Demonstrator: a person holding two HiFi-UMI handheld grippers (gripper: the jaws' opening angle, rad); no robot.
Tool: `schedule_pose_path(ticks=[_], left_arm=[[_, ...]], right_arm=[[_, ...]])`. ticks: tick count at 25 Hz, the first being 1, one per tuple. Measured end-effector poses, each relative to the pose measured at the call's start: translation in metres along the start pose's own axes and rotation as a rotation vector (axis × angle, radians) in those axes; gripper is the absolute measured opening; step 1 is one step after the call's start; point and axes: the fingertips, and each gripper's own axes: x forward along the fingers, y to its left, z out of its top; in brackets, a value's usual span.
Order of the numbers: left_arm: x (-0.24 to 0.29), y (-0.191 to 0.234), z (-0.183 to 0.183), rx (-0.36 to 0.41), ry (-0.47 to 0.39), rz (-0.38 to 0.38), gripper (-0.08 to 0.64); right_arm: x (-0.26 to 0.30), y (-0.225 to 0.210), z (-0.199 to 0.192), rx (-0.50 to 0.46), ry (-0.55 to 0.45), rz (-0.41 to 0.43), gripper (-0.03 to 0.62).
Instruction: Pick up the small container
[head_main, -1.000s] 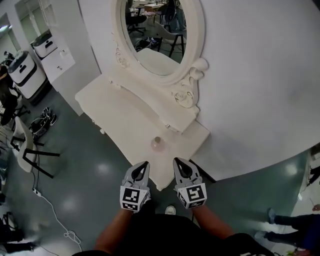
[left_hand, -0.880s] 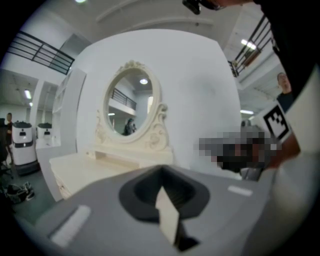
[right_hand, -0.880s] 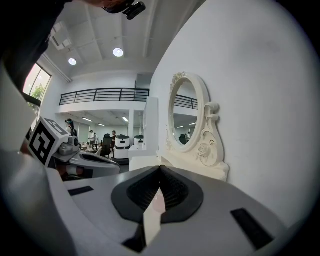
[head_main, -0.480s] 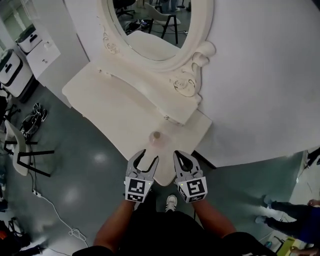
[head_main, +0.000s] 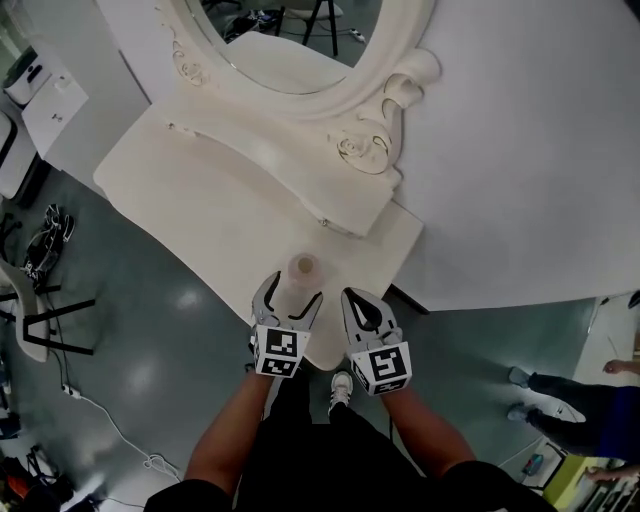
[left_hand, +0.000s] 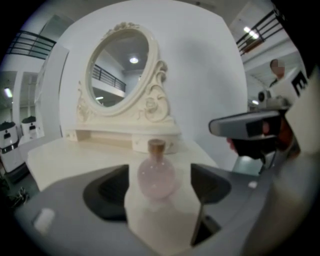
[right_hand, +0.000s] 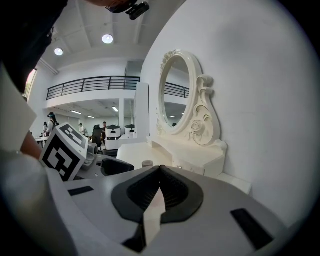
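The small container (head_main: 302, 268) is a round pale-pink bottle with a cork top, upright near the front edge of the cream dressing table (head_main: 200, 190). My left gripper (head_main: 291, 291) reaches over that edge with its jaws opening. In the left gripper view the bottle (left_hand: 156, 175) stands between the two dark pads (left_hand: 106, 192), with gaps on both sides. Just to the right, my right gripper (head_main: 352, 297) is shut and empty. The right gripper view shows those pads (right_hand: 160, 172) meeting, and only the cork (right_hand: 147, 163) of the bottle shows past them.
An oval mirror in a carved frame (head_main: 385, 95) stands at the table's back above a raised shelf (head_main: 330, 195). A white wall (head_main: 520, 150) lies to the right. A dark chair (head_main: 40, 310) and a cable (head_main: 110, 430) are on the green floor at left. A person's feet (head_main: 535, 400) show at far right.
Both grippers have moved forward to the table's front edge. The left gripper has gone from shut to open, and the bottle now stands between its jaws. The right gripper stays shut.
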Motion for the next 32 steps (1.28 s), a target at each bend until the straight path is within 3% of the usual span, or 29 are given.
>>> schedule_pose_path(ticks=[17, 26, 32], left_arm=[[0.065, 0.006, -0.017, 0.05, 0.124, -0.025, 0.393], [0.076, 0.006, -0.024, 0.06, 0.19, -0.044, 0.395], [0.075, 0.007, -0.023, 0.061, 0.19, -0.045, 0.396]], right_arm=[[0.024, -0.011, -0.024, 0.012, 0.051, -0.008, 0.006], [0.019, -0.013, -0.027, 0.017, 0.063, -0.005, 0.006], [0.015, -0.012, -0.025, 0.018, 0.059, -0.01, 0.006]])
